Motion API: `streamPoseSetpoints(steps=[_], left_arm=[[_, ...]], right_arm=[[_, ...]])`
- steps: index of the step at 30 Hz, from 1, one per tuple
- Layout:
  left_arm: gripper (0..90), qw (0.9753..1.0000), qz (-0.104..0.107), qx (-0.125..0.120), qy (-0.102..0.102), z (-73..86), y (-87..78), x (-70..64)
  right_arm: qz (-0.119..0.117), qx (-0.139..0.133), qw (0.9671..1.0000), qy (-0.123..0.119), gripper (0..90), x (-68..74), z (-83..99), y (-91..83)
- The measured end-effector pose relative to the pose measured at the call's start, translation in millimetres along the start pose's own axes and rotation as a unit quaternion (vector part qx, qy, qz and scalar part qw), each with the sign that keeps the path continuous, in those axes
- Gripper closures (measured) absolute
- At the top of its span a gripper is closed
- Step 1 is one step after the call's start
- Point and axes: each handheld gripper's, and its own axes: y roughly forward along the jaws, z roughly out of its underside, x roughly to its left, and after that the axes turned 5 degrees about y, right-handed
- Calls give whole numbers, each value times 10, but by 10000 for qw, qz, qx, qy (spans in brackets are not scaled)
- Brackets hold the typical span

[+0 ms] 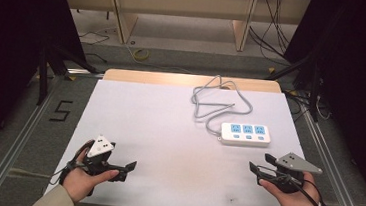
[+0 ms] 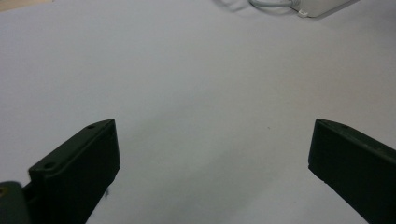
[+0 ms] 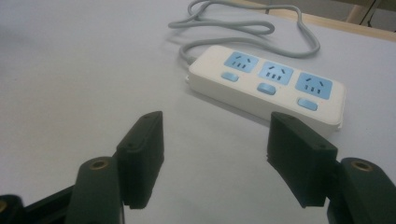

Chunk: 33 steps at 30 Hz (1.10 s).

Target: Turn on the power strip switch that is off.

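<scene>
Right gripper: jaws spread wide with nothing between them, held low over the near right part of the table, aimed forward at the power strip.
Right gripper, own camera: both black jaws stand well apart, and the strip sits just past the tips, a bit to the right.
Left gripper: also spread wide and holding nothing, sitting at the near left edge of the table and pointing toward the middle.
Left gripper, own camera: bare white tabletop between the jaws (just a corner of the strip peeks in at the top edge).
Power strip: white, three blue sockets in a row with a blue button by each, lying flat on the right half of the table, apart from both grippers but nearer the right one.
Cord: grey, comes off the strip's left end and lies in loose loops toward the far edge of the table.
Hands: the right hand and the left hand each grip one tool from below.
</scene>
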Motion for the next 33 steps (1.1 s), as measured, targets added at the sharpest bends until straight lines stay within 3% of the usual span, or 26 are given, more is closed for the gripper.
streamPoseSetpoints(steps=[8,13,19,33], left_arm=[[32,10000,-13,10,37,-5,2,-7],[43,10000,-14,39,13,-6,9,-3],[53,10000,-54,66,-17,-5,17,4],[76,10000,-66,64,19,-11,22,1]], right_arm=[[230,81,9995,-198,522,-10,-27,-22],[137,310,9990,-294,745,-32,-88,-1],[233,422,9981,-375,890,-56,-168,-6],[112,704,9971,-256,900,-143,-249,52]])
